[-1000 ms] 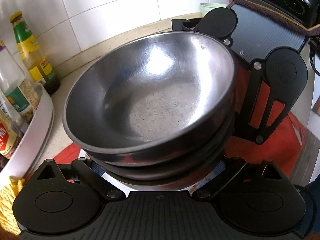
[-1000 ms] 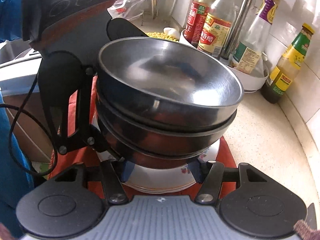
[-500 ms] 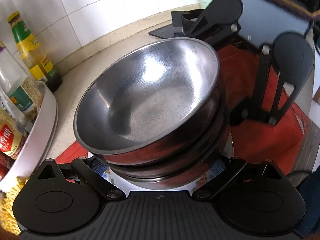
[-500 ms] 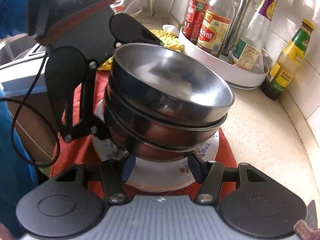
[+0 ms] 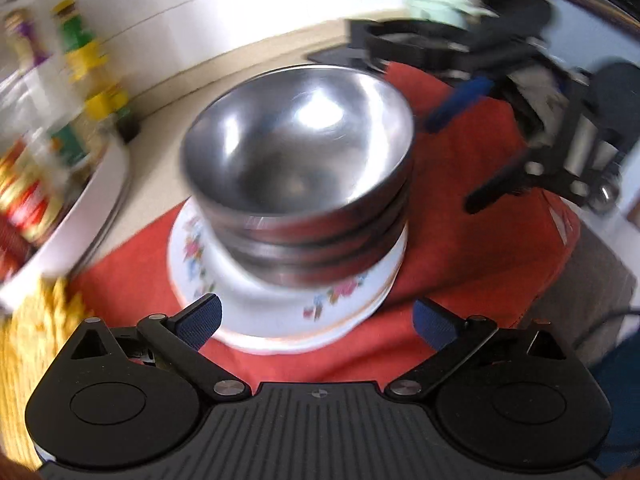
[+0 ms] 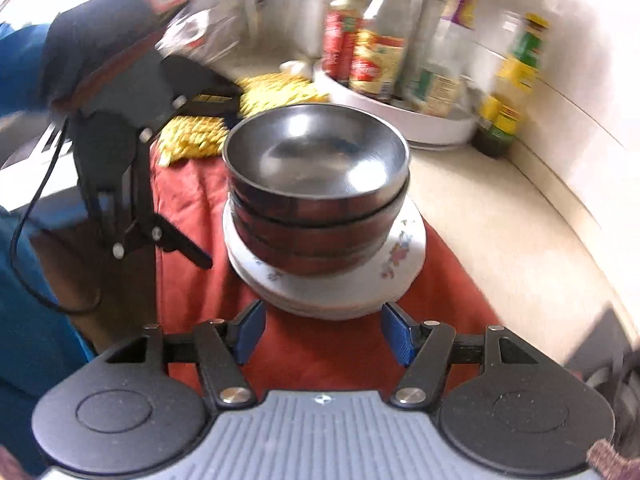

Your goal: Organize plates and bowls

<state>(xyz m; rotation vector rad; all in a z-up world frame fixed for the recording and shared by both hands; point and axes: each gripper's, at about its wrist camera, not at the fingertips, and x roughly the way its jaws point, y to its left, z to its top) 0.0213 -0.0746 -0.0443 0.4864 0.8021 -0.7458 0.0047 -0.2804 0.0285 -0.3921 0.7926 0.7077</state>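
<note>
Bowls [image 5: 296,168] of steel sit nested in a stack on the flowered plates [image 5: 256,312], which rest on the red cloth [image 5: 472,200] over the table [image 6: 500,216]. Both frames are smeared with motion blur, so fine detail is lost. The left gripper [image 5: 316,320] hangs just short of the plates with its jaws spread wide and nothing between them; the right gripper [image 6: 322,334] faces the stack from the other side, jaws likewise spread and empty, near the plate rim but not touching it. Judging by this, the stacking step looks finished: bowls on plates, both tools free. Any next move calls for care, since the stack stands tall and smooth steel can slide; a push low at the plates would be safer than one at the top bowl. Beyond the stack, a white tray [image 6: 400,120] holds sauce bottles [image 6: 376,52], well apart from the plates, and a yellow cloth [image 6: 240,112] lies by the red one.
</note>
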